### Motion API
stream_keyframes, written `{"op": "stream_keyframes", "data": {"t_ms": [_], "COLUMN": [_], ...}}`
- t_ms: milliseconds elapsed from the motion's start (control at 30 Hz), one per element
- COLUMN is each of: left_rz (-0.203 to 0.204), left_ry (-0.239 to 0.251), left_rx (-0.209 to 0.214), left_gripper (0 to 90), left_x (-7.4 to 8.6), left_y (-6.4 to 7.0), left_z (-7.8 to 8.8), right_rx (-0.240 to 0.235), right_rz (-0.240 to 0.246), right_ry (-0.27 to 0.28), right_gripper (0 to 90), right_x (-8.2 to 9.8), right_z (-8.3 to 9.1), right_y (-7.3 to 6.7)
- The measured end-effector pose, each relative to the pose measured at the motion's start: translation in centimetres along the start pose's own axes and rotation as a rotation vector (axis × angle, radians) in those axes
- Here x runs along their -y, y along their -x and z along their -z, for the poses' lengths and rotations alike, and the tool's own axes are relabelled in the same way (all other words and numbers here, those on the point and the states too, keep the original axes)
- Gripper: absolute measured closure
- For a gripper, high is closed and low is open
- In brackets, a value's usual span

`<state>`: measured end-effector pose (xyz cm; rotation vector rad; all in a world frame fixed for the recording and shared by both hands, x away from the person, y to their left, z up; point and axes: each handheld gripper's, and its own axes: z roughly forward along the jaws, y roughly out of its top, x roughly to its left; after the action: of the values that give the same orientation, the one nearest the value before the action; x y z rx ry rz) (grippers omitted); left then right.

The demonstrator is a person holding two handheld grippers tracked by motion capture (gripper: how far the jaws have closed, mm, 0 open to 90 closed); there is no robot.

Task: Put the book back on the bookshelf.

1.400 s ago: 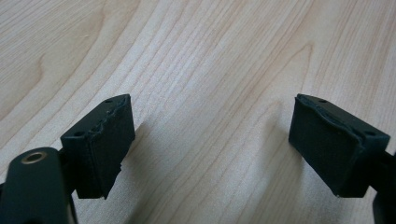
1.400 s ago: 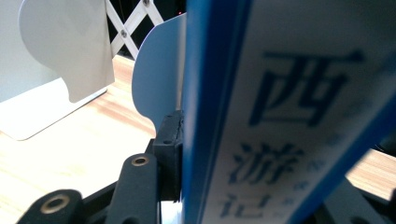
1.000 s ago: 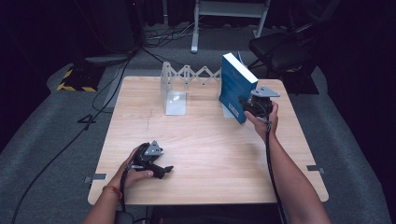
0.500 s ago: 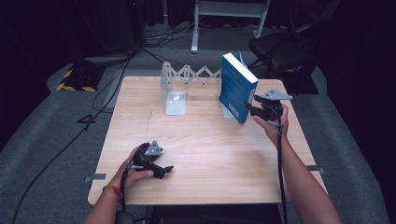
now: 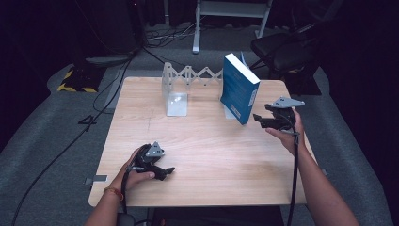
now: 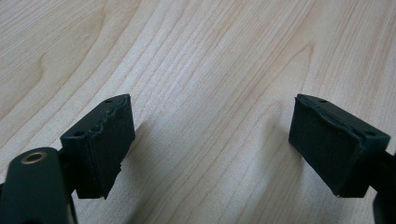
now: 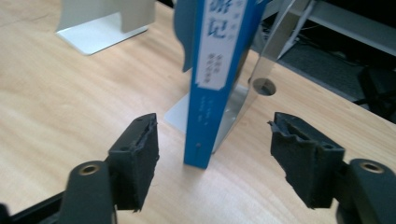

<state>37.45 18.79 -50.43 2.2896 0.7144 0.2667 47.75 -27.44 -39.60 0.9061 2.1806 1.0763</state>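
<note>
While we keep our right hand-held gripper (image 5: 263,120) just beside the blue book (image 5: 239,87), jaws just opened and apart, nothing between them, book upright against a metal bookend (image 7: 243,100) on our counter (image 5: 211,155), left hand-held gripper (image 5: 162,170) apart, resting low near the front edge.

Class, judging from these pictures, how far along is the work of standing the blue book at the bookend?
Done: the blue book stands upright on the table against a metal bookend. In hand: the right gripper sits apart from it, its jaws just opened, nothing between the pads. The left gripper rests open near the front edge. Left: probably only withdrawing.
</note>
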Motion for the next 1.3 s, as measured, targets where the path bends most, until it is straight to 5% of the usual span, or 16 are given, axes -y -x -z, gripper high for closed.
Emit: {"op": "stream_keyframes", "data": {"t_ms": [300, 733, 1300], "left_rz": [0.001, 0.004, 0.004], "left_ry": [0.000, -0.001, 0.001], "left_rx": [-0.001, -0.003, -0.005], "left_gripper": [14.7, 14.7, 14.7], "left_x": [0.0, 0.0, 0.0], "left_y": [0.0, 0.0, 0.0], "left_z": [0.0, 0.0, 0.0], "right_rx": [-0.042, -0.035, -0.050], "right_rz": [0.080, 0.155, 0.110], "right_ry": [-0.031, -0.090, -0.166], "right_gripper": [31.0, 29.2, 27.0], "right_x": [1.6, 5.1, 11.3], "right_z": [2.2, 4.3, 6.2], "right_y": [-1.2, -2.5, -2.0]}}
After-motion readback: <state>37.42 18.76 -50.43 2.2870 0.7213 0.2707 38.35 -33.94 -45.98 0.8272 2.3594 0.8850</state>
